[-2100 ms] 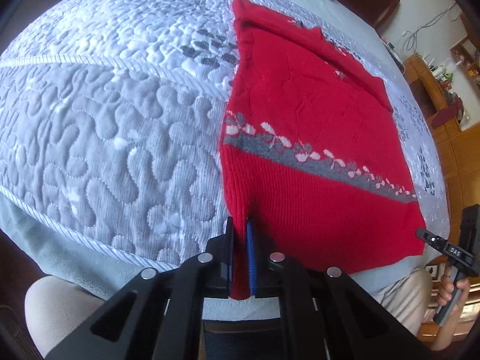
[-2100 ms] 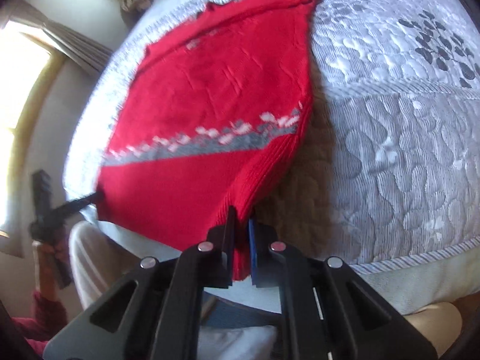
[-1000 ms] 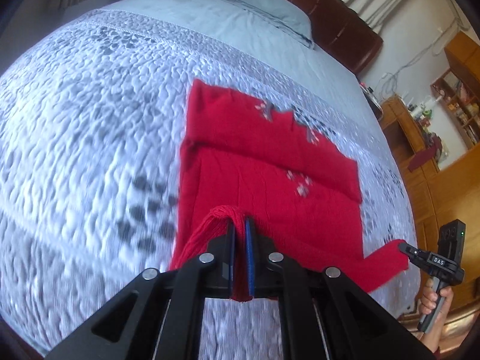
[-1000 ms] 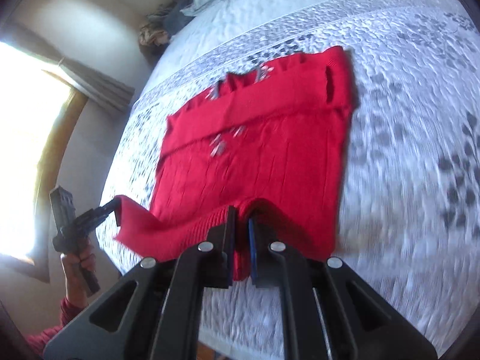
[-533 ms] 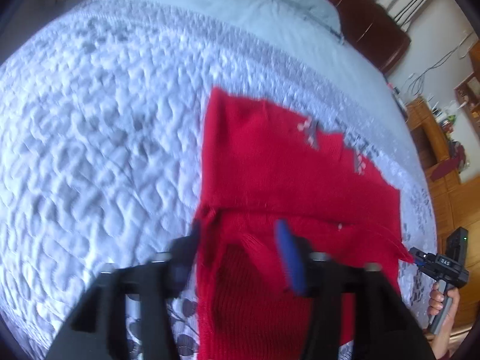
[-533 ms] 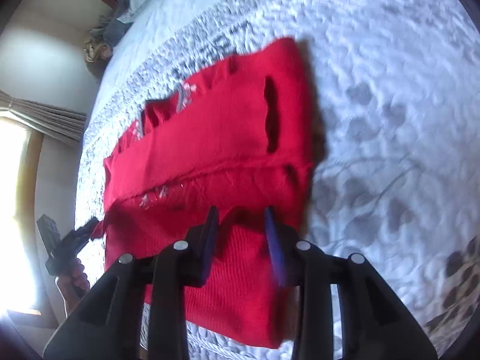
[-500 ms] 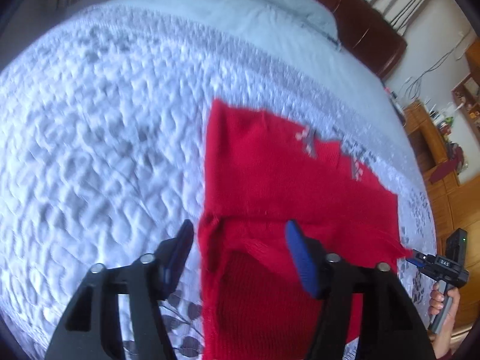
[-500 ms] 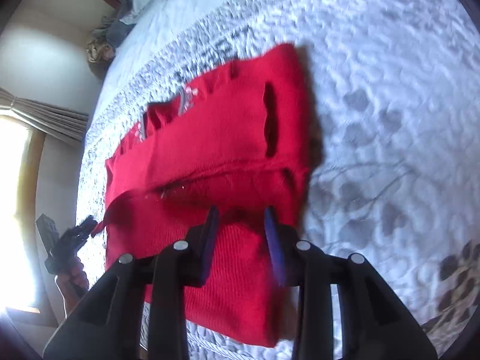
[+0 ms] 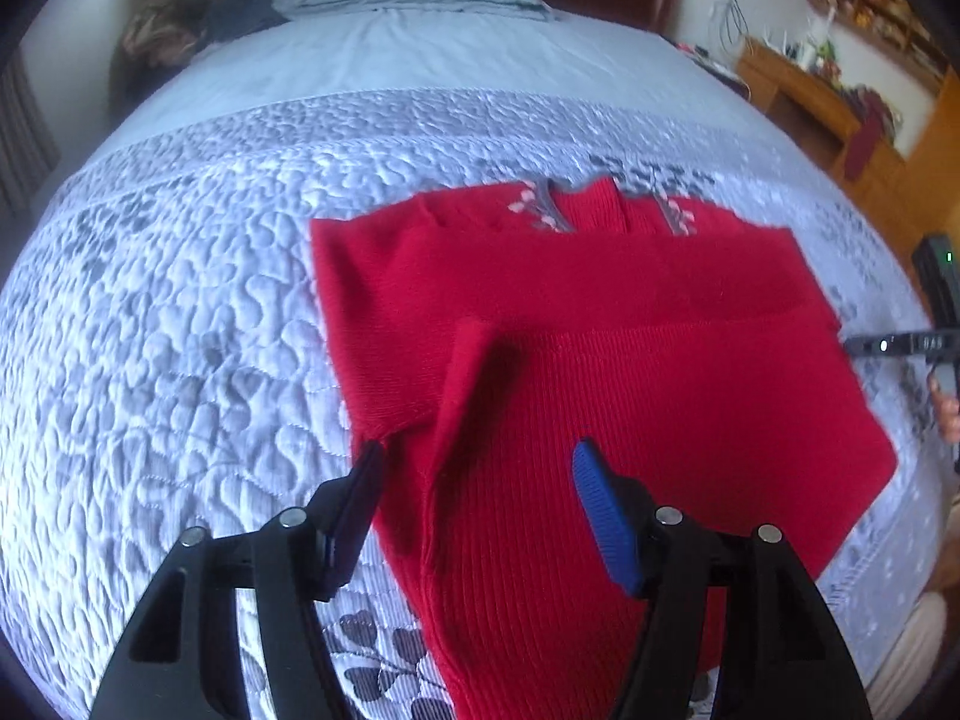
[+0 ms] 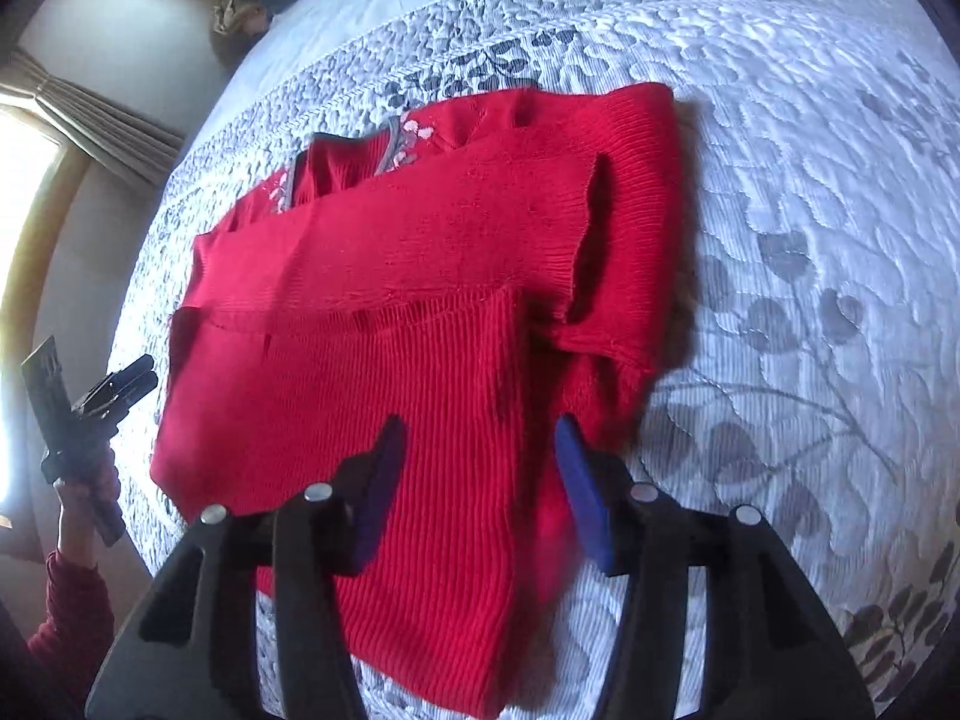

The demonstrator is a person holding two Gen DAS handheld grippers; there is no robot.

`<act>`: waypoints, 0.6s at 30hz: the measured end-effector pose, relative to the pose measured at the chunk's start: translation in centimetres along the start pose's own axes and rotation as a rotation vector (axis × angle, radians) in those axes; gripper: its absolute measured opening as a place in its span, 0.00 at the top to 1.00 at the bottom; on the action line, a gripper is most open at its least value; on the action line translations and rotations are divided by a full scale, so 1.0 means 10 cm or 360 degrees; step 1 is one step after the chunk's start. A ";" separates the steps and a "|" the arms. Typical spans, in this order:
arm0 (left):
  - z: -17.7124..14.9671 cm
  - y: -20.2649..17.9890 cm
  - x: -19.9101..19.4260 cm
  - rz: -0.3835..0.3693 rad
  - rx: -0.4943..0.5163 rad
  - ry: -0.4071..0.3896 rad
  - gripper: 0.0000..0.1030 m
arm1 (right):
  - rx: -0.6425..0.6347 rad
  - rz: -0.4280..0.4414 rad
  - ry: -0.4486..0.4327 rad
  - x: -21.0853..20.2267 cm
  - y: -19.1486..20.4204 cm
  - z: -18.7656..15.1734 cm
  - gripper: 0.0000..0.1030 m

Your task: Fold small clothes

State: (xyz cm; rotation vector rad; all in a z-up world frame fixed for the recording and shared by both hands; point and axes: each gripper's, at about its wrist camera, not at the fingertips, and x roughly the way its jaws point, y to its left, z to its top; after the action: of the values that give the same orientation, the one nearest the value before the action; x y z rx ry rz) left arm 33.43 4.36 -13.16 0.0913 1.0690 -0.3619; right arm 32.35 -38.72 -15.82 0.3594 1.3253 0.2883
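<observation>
Sweater (image 9: 600, 372) lies folded on the quilt (image 9: 150, 330) | left gripper (image 9: 474, 468) spread wide, clear of the knit | right gripper (image 10: 477, 444) jaws opening over the lower edge, pinching nothing

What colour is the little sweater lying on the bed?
The sweater is bright red, with a grey and pink flower trim near its far edge; the left wrist view shows it best.
</observation>
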 end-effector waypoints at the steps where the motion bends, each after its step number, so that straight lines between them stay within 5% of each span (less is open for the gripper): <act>1: 0.01 -0.01 0.04 0.0018 0.0009 0.0011 0.37 | 0.0003 -0.0010 0.0007 0.04 -0.01 0.02 0.44; 6: 0.08 0.07 0.26 0.0069 -0.0028 0.0059 0.37 | -0.0005 -0.0023 0.0023 0.20 0.00 0.08 0.47; 9: 0.11 0.13 0.32 0.0074 -0.0062 0.0070 0.37 | -0.0033 -0.0008 0.0015 0.21 0.03 0.08 0.66; 11: 0.12 0.16 0.35 0.0049 -0.0096 0.0065 0.40 | -0.0054 -0.0002 0.0009 0.22 0.05 0.07 0.91; 15: 0.12 0.19 0.35 0.0006 -0.0113 0.0079 0.94 | -0.0084 0.0103 -0.0046 0.08 0.07 0.01 0.94; 18: 0.10 0.26 0.28 -0.0084 -0.0213 0.0049 0.96 | -0.0093 0.0155 -0.0100 -0.07 0.10 -0.04 0.95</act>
State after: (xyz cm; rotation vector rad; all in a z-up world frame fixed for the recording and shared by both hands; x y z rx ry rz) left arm 36.32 5.85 -15.40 -0.0511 1.1249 -0.3364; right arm 31.80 -38.02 -14.82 0.3814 1.2374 0.3937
